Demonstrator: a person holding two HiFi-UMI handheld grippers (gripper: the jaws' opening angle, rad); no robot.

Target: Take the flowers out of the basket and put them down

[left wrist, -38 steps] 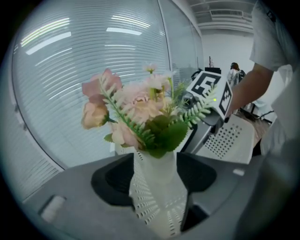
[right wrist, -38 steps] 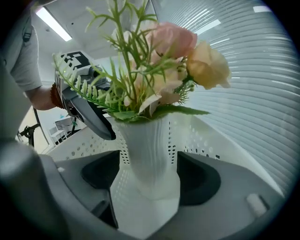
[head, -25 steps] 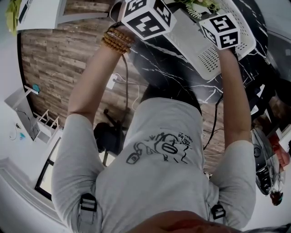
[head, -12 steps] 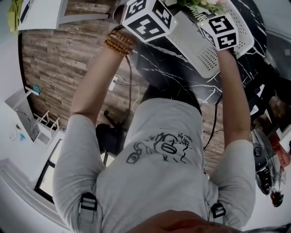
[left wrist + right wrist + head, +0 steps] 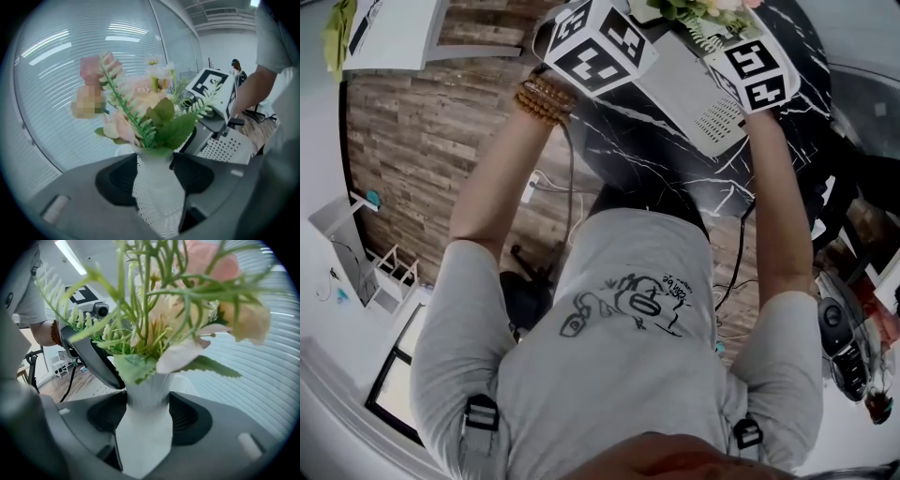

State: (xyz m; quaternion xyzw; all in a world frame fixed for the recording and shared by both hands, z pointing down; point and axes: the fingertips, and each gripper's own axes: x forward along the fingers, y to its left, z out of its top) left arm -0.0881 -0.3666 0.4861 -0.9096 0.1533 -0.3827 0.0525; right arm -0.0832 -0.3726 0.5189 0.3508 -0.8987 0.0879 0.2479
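A bunch of pink and cream artificial flowers (image 5: 145,108) with green fern leaves stands up out of a white perforated basket (image 5: 708,89) over the black marble table (image 5: 656,159). My left gripper (image 5: 154,176) is shut on the basket's perforated wall, with the flowers just above its jaws. From the opposite side, my right gripper (image 5: 147,416) clamps a smooth white part of the same basket, under the flowers (image 5: 187,301). In the head view only the two marker cubes show, left (image 5: 592,45) and right (image 5: 753,73), at the basket's two ends, and the flowers (image 5: 698,11) peek in at the top edge.
A glass wall with striped blinds (image 5: 70,70) stands behind the flowers. Wood flooring (image 5: 422,131) with cables lies left of the table, and dark office gear (image 5: 844,347) sits at the right. White furniture (image 5: 394,37) fills the top left corner.
Both grippers and the basket between them have shifted toward the top of the head view, farther from my body. More of the basket is now cut off by the frame edge.
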